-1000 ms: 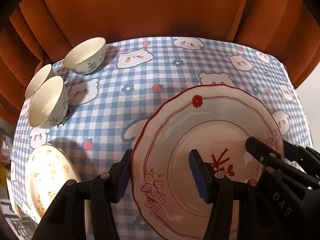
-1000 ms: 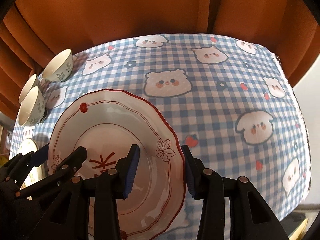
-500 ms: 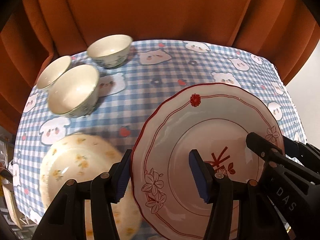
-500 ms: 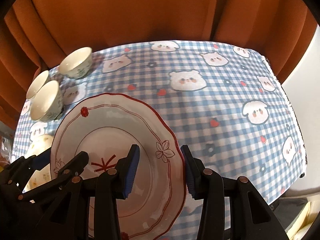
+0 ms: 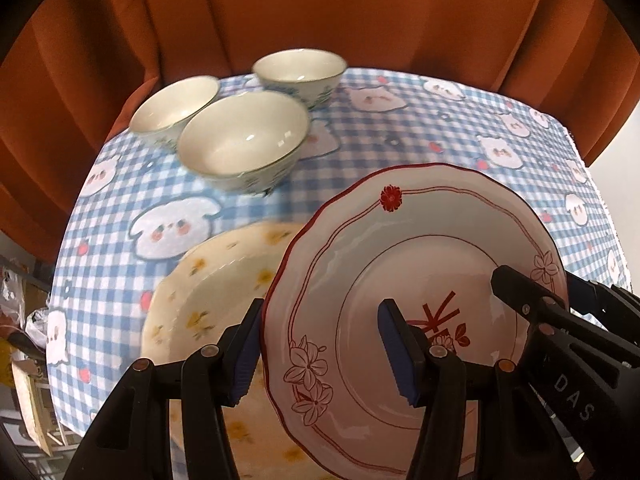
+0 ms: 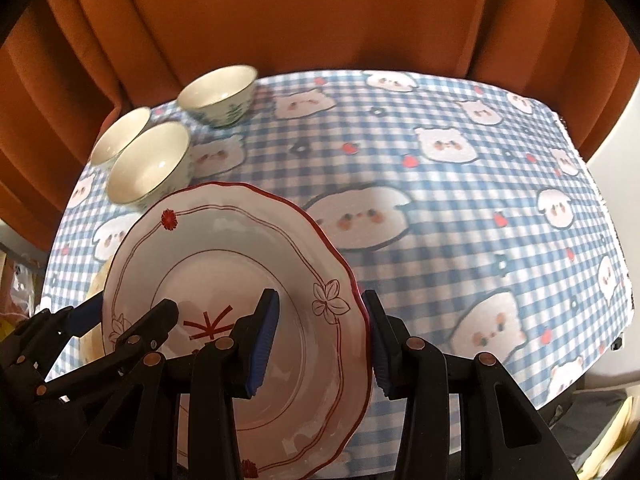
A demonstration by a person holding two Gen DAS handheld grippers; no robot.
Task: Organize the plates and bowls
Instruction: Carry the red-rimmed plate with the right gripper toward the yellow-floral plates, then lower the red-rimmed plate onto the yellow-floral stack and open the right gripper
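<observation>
Red-rimmed plate (image 5: pixel 416 280), gripped at its rim by both my left tongs (image 5: pixel 320 352) and right tongs (image 6: pixel 320 340), has travelled to 9 o'clock and now overlaps the yellow-flowered plate (image 5: pixel 208 300) on the worktop (image 6: pixel 460 184), so I judge the stacking is near.

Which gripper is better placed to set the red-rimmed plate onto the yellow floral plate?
Left gripper: it straddles the red-rimmed plate edge nearest the yellow floral plate; the right gripper holds the far edge.
</observation>
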